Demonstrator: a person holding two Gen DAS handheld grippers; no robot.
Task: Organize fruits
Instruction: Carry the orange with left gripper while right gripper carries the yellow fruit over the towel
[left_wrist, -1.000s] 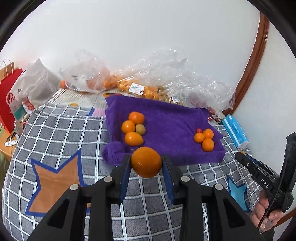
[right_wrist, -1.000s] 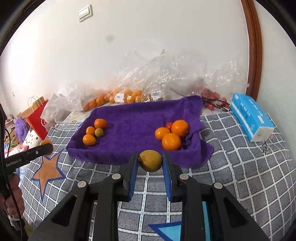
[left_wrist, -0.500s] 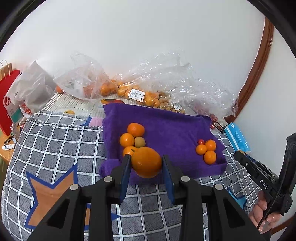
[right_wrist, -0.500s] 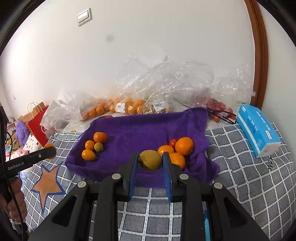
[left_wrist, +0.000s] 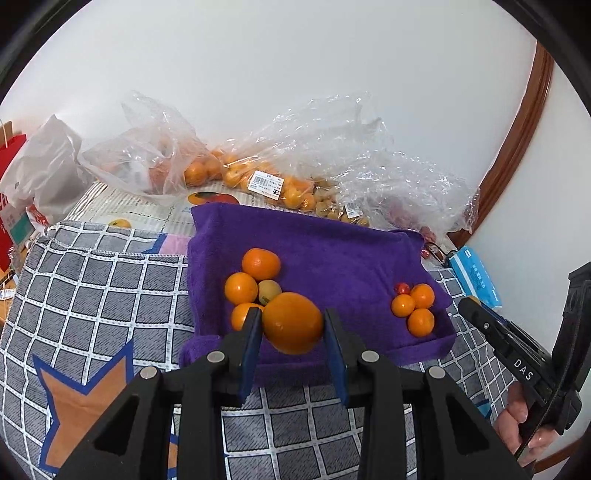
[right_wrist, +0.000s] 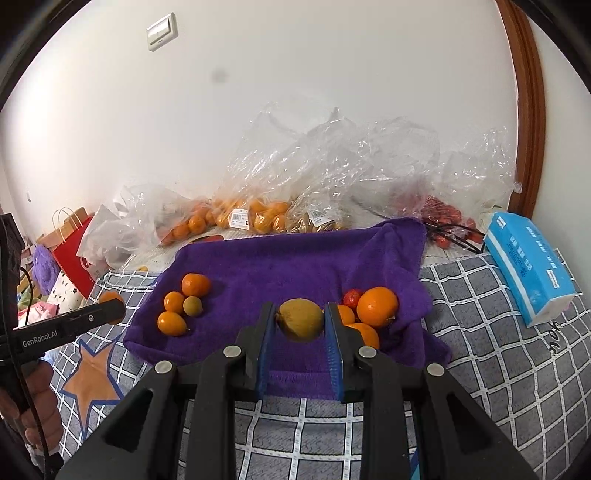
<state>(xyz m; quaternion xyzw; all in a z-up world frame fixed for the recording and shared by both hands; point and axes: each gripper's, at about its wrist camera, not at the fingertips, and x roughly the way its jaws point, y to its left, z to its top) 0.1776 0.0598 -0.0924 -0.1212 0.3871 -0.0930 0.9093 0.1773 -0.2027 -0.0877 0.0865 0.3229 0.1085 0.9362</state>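
My left gripper (left_wrist: 291, 328) is shut on a large orange (left_wrist: 292, 322) and holds it above the near left part of the purple towel (left_wrist: 332, 254), next to a pile of small oranges (left_wrist: 255, 277). My right gripper (right_wrist: 300, 325) is shut on a yellow-green fruit (right_wrist: 300, 319), held over the towel (right_wrist: 295, 258) just left of a second pile of oranges with a red fruit (right_wrist: 369, 310). The left pile also shows in the right wrist view (right_wrist: 183, 302), the right pile in the left wrist view (left_wrist: 413, 306).
Clear plastic bags of oranges and other fruit (left_wrist: 280, 173) lie behind the towel by the wall. A blue tissue pack (right_wrist: 528, 266) is at the right. Red and white bags (right_wrist: 74, 251) stand at the left. A grey checked blanket (left_wrist: 92, 288) covers the surface.
Both grippers have moved forward with their fruit, from over the blanket's near part to over the towel, close to the two piles.
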